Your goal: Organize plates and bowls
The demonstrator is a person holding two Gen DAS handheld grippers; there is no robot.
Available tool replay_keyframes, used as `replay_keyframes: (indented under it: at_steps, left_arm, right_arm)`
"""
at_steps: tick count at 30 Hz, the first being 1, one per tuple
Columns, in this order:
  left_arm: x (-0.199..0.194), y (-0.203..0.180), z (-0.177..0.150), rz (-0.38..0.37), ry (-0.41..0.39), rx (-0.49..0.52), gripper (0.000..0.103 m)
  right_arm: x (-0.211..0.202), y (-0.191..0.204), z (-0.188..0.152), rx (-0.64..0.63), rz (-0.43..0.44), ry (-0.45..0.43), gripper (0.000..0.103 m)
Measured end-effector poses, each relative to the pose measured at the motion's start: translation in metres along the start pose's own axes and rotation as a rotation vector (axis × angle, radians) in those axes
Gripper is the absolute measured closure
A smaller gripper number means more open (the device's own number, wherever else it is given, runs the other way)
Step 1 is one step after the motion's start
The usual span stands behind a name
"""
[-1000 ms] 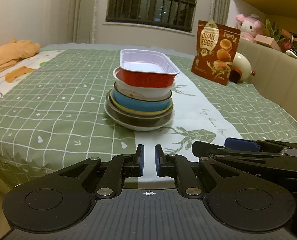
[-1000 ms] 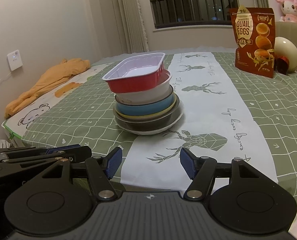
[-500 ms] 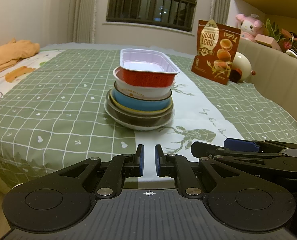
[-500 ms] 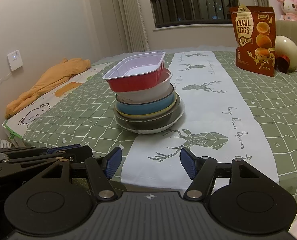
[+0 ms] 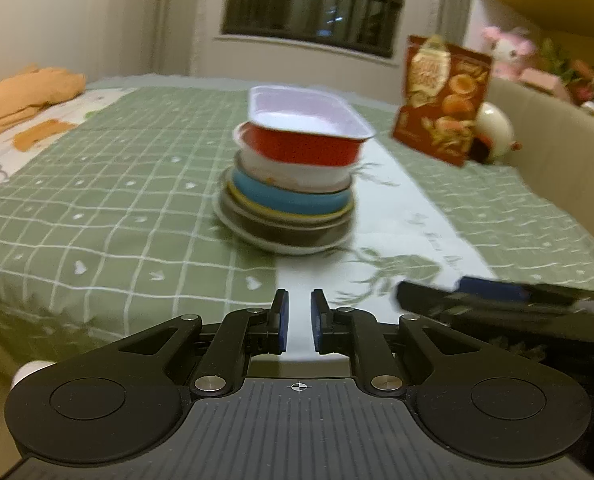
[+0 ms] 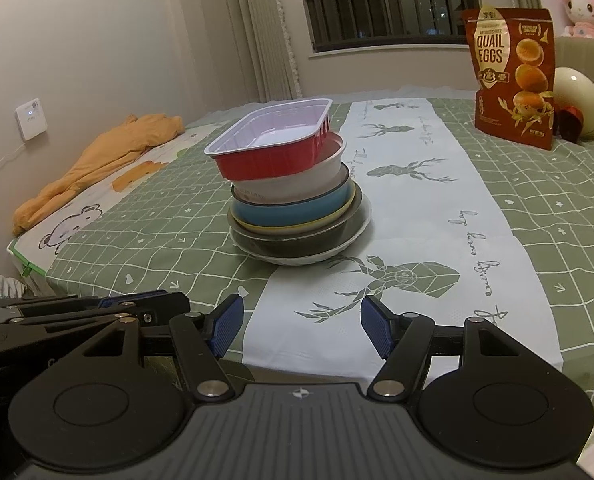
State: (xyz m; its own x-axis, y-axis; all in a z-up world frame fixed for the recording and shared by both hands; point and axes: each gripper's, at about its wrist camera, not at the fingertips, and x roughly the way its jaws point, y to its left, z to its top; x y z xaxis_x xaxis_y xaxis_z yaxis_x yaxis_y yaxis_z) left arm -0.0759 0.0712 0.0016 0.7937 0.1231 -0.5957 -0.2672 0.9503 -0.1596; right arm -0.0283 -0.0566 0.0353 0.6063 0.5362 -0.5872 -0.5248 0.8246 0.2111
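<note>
Judging by how things lie, the stacking looks done or nearly so: one nested pile of dishes sits mid-table on the green checked tablecloth, at the edge of the white deer-print runner. From the bottom: wide white plate, dark bowl, thin yellow-rimmed dish, blue bowl, white bowl, and a red rectangular foil tray with white lining on top. The tray sits skewed and overhangs the round bowl, so straightening may be what's left. No loose dishes visible elsewhere. Left gripper is clenched on nothing; right gripper has its jaws parted, empty. Both hang at the near table edge, well apart from the pile. Quail-egg snack bag stands at the far right, uninvolved.
</note>
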Motion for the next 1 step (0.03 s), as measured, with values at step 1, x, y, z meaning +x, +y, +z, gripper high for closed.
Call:
replay_keyframes:
  at_steps: [1]
  left_arm:
    - [0.0035,0.0019,0.0010,0.010,0.008,-0.003,0.089]
  right_arm:
    - [0.0005,-0.0045,0.0018,0.015,0.009,-0.003,0.037]
